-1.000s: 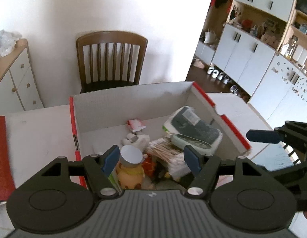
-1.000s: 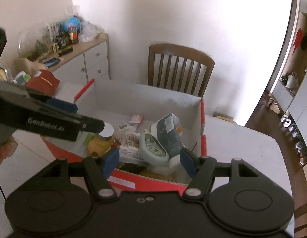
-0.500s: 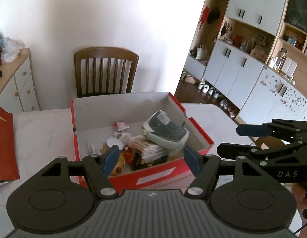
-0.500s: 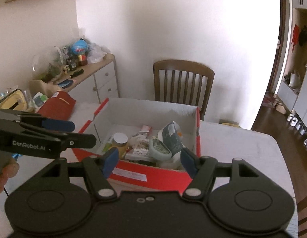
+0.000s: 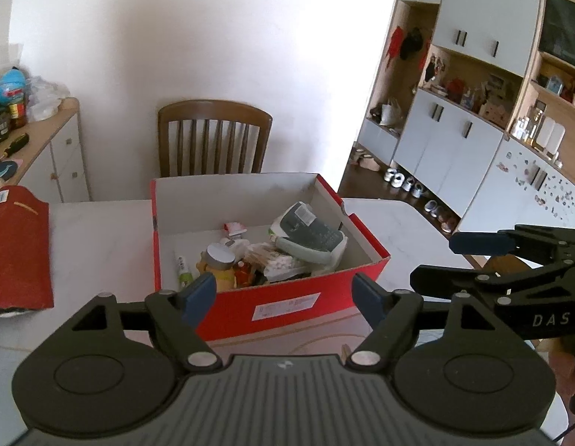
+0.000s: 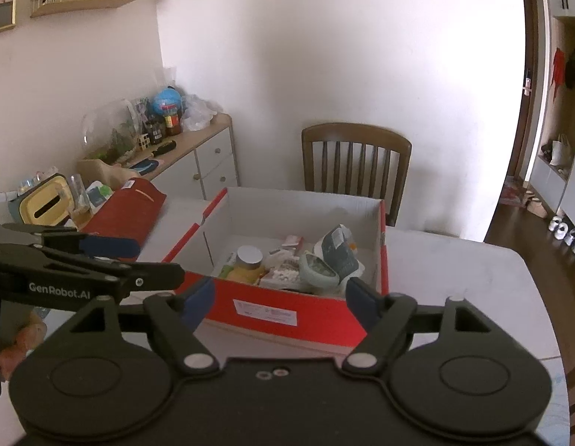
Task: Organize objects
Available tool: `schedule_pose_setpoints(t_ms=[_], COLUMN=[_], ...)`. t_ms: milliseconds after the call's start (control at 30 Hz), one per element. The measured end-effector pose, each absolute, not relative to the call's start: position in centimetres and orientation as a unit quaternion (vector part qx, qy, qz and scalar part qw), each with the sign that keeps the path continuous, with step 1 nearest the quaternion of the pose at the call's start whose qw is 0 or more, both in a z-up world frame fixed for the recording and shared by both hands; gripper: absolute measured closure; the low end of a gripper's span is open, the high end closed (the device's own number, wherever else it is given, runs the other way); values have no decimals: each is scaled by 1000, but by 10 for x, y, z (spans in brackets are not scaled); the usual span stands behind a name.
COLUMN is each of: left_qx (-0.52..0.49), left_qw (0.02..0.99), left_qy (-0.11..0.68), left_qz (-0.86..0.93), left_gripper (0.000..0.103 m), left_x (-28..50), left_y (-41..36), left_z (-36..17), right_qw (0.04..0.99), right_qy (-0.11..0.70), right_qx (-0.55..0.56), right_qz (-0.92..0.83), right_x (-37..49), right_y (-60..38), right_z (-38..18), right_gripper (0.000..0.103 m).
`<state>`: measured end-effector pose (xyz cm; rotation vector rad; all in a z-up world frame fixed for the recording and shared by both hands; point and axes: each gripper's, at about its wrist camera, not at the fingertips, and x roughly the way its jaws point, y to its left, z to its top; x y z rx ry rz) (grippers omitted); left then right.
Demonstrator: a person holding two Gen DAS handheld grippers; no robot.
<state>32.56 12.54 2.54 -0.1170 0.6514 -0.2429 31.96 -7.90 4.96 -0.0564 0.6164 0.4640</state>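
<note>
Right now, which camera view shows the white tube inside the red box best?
The left wrist view: the white tube lies in plain sight along the left inner wall of the red box, beside the yellow jar. In the right wrist view only a small greenish part of it shows, beside the jar.

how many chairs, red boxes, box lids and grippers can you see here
wooden chair: 1
red box: 1
red lid lying on the table beside it: 1
grippers: 2, left gripper and right gripper, both jaws opening, nothing between them
total: 5
</note>
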Motion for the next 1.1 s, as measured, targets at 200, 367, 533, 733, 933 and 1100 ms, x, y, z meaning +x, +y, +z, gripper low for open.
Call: schedule_pose_setpoints(t_ms=[200, 367, 533, 733, 933, 1100], left_qx=[-52, -59, -53, -51, -50, -36], left_qw=[941, 945, 946, 949, 948, 950], left_qy=[318, 310, 306, 302, 305, 306], left_qz=[-107, -92, -88, -79, -67, -49], left_gripper=[23, 2, 1, 1, 1, 1], left_x=[312, 302, 295, 285, 279, 276], left_y=[122, 121, 117, 116, 116, 114], left_z=[24, 24, 24, 25, 28, 28], right_qw=[929, 931, 938, 940, 941, 943], right_qy=[294, 295, 275, 259, 254, 256], right_qx=[-22, -3, 12, 13, 16, 19], right_qz=[222, 215, 211, 220, 221, 210], right_x=[309, 302, 291, 279, 272, 270], right_y=[-85, -95, -104, -107, -108, -111], right_z=[46, 43, 44, 46, 48, 48], right_gripper=[19, 12, 1, 0, 0, 0])
